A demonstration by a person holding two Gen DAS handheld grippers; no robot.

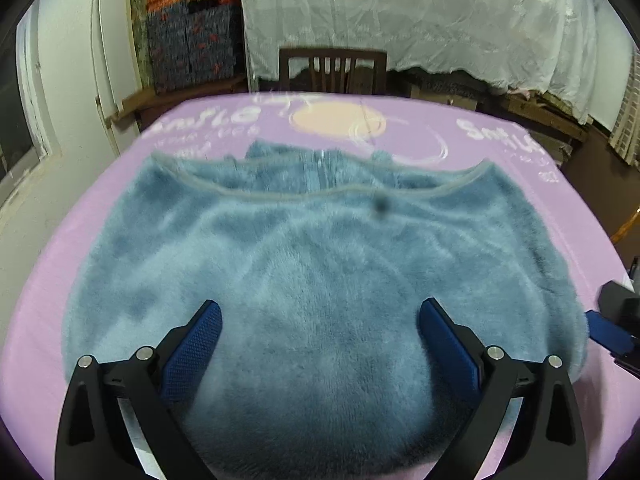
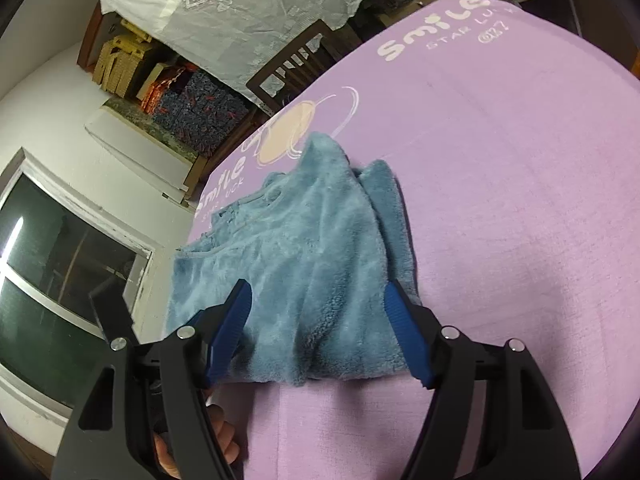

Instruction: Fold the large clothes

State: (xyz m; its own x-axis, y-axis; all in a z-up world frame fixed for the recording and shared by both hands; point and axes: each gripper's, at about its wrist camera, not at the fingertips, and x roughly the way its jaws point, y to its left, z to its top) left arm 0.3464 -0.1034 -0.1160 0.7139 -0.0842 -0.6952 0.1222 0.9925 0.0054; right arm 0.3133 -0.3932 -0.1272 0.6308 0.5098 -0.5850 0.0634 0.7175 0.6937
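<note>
- Left wrist view: a fluffy blue garment (image 1: pixel 312 264) lies spread across a lilac tablecloth (image 1: pixel 48 280) printed with white lettering and a pale round motif.
- The garment fills the middle of the view; its pale-trimmed edge runs across the far side, and a zip shows beyond that edge.
- The left gripper (image 1: pixel 320 316) points down at the near part of the garment, its two blue-padded fingers spread wide apart.
- Nothing is pinched between them; whether the finger pads touch the fleece cannot be told.
- At the right edge, part of the other gripper, black with a blue pad, sits beside the garment's right side.
- Beyond the table stand a dark wooden chair (image 1: pixel 332 70), a white lace cloth (image 1: pixel 440 20) draped over furniture, and stacked boxes (image 1: pixel 188 36) by a white wall.

- Right wrist view: the same garment (image 2: pixel 304 248) lies near the table's left side, with bare lilac cloth (image 2: pixel 520 200) to its right.
- Its right side is folded into thick, rumpled layers.
- The right gripper (image 2: pixel 320 308) has its jaws standing wide, one finger at each side of the garment's near corner.
- The pads do not press the fleece, so it grips nothing.
- A person's hand (image 2: pixel 192 444) shows low on the left, behind the gripper's black frame.
- A dark window (image 2: pixel 52 280) sits in the white wall on the left.
</note>
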